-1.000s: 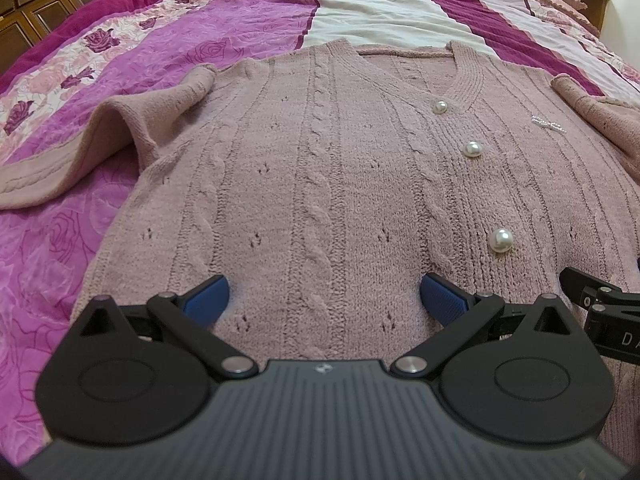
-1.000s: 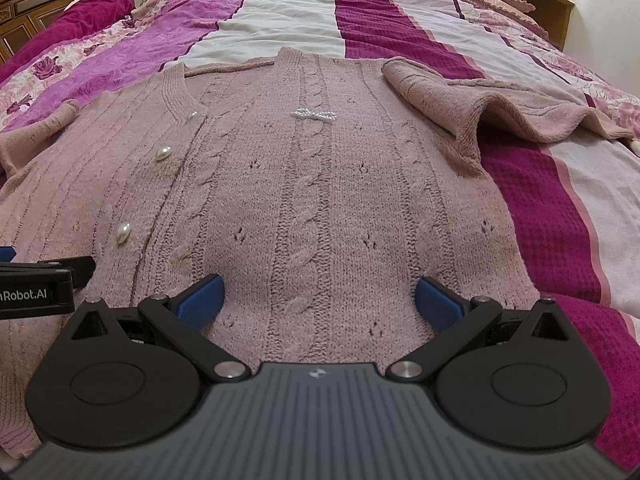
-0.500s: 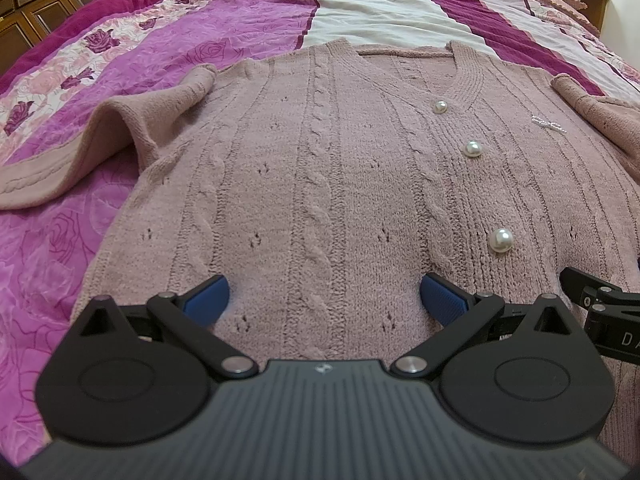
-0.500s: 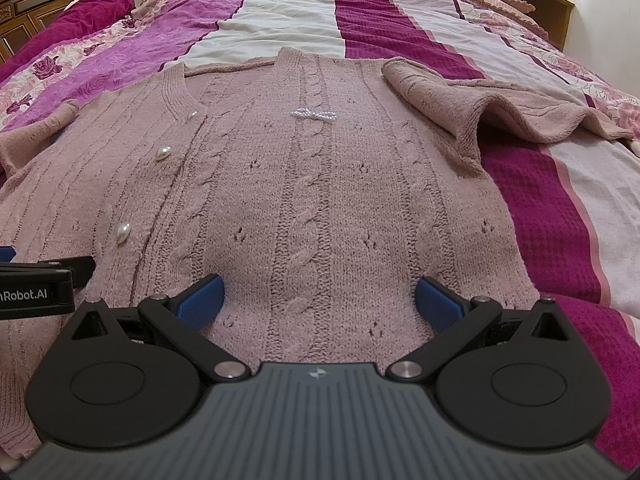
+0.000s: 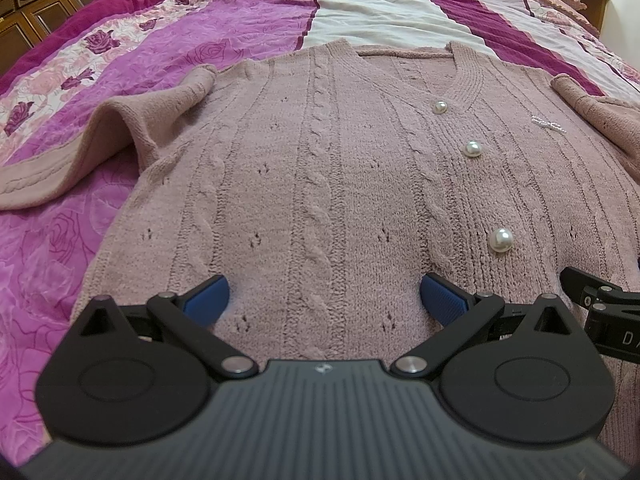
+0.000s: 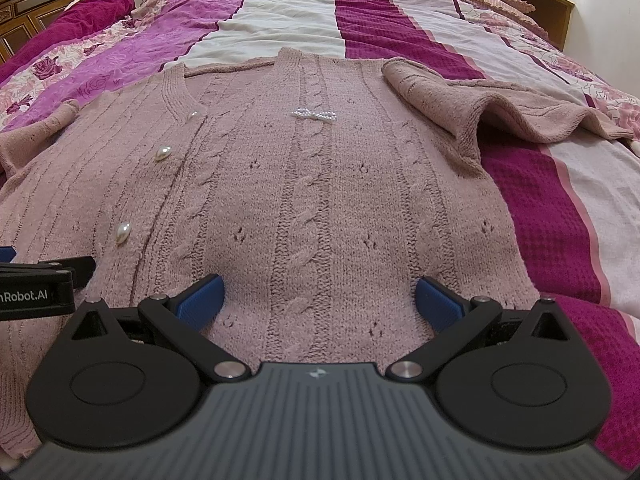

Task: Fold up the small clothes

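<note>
While the pink cardigan (image 5: 320,168) lies flat, front up, on the striped bedspread (image 6: 532,208), left claw (image 5: 324,300) and right claw (image 6: 318,298) sit spread wide at its hem, gripping nothing; both sleeves out sideways; pearl buttons (image 5: 501,240) fastened.

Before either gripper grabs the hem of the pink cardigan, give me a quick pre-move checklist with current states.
1. Left gripper open: ok.
2. Right gripper open: ok.
3. Cardigan lying front up, body flat: ok.
4. Pearl buttons fastened: cannot tell.
5. Sleeves smoothed out: not ok; the right sleeve is rumpled.
6. Hem between the fingers: cannot tell, hidden by the gripper bodies.
</note>
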`<state>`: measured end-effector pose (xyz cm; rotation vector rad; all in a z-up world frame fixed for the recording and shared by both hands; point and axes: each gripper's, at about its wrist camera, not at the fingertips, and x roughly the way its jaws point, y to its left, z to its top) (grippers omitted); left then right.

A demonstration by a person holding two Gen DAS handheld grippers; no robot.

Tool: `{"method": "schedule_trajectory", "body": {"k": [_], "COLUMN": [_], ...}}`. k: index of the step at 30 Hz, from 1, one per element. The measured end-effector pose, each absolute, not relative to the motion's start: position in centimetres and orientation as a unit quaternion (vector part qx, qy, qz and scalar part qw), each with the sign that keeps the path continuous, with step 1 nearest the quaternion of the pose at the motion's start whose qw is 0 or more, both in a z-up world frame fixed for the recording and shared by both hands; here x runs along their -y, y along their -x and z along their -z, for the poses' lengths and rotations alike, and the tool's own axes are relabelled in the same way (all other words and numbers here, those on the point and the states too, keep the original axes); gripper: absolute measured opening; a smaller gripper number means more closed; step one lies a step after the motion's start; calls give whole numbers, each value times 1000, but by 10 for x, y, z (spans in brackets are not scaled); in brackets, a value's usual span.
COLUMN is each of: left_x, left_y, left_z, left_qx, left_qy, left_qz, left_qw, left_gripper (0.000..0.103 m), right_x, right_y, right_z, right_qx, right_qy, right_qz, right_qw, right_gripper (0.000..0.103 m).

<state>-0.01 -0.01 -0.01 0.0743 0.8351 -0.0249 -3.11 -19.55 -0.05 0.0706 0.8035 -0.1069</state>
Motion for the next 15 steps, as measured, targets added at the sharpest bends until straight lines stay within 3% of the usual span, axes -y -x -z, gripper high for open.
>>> {"method": "schedule_trajectory", "body": {"k": [15], "left_x": [0], "left_y": [-2], "left_z": [0], "left_qx": [-406], "left_qy": [-37], "left_qz": [12], "left_qw": [913], "left_gripper": [103], "right_x": [196], "right_y": [31], "right_z": [2], "right_qx": [-390], "right_qy": [-36], "right_qz": [51], "right_qw": [919], "right_gripper": [103]}}
